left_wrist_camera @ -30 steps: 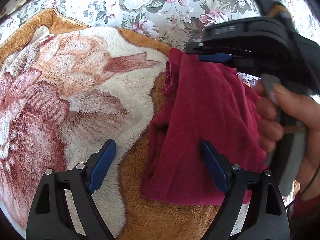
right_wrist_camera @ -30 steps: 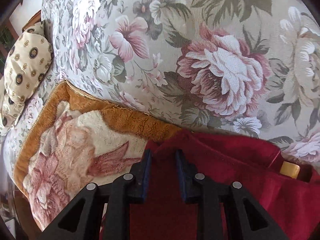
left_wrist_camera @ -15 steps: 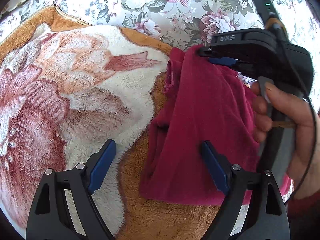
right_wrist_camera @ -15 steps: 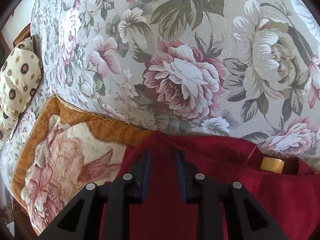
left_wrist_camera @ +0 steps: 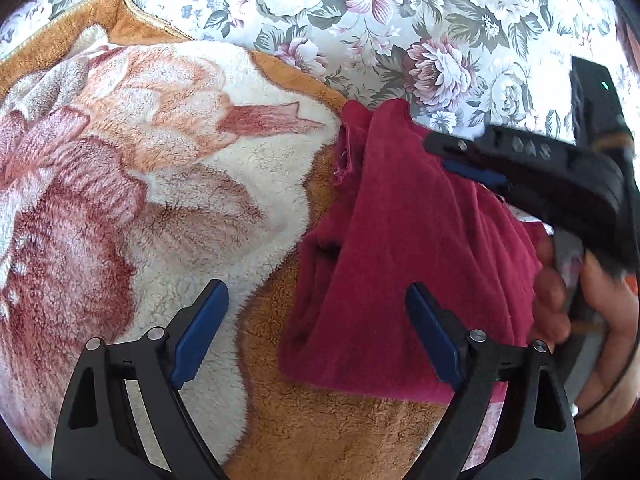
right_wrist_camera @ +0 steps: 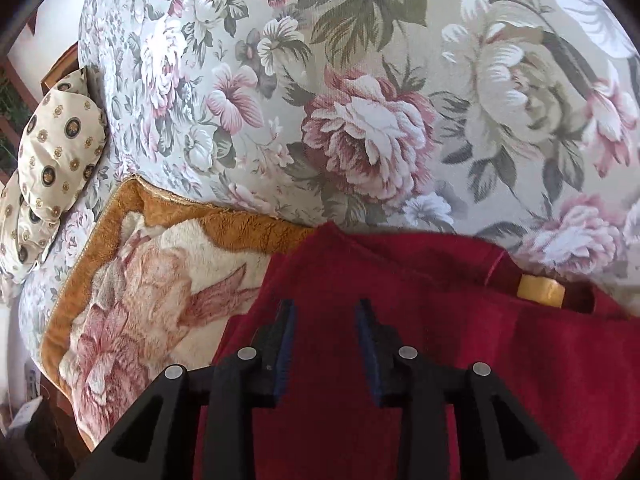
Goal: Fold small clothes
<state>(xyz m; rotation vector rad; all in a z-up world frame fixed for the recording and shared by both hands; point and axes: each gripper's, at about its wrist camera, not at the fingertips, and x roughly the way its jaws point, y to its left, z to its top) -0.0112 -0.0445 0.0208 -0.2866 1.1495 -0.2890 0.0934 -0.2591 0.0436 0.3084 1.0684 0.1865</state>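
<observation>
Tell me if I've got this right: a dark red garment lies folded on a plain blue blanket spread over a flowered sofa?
Not quite. The blanket isn't plain blue: the left wrist view shows it fluffy, cream and orange-brown with a big reddish flower pattern. The rest holds: the dark red garment lies folded on it, over the flowered sofa.

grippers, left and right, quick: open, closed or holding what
Left gripper: open wide, empty, above the blanket and the edge of the red garment.
Right gripper: fingers have just been opening, apart now, over the red garment, gripping nothing.

Raised letters "DAS" (partly blurred), on the right claw (left_wrist_camera: pixel 472 160) body
</observation>
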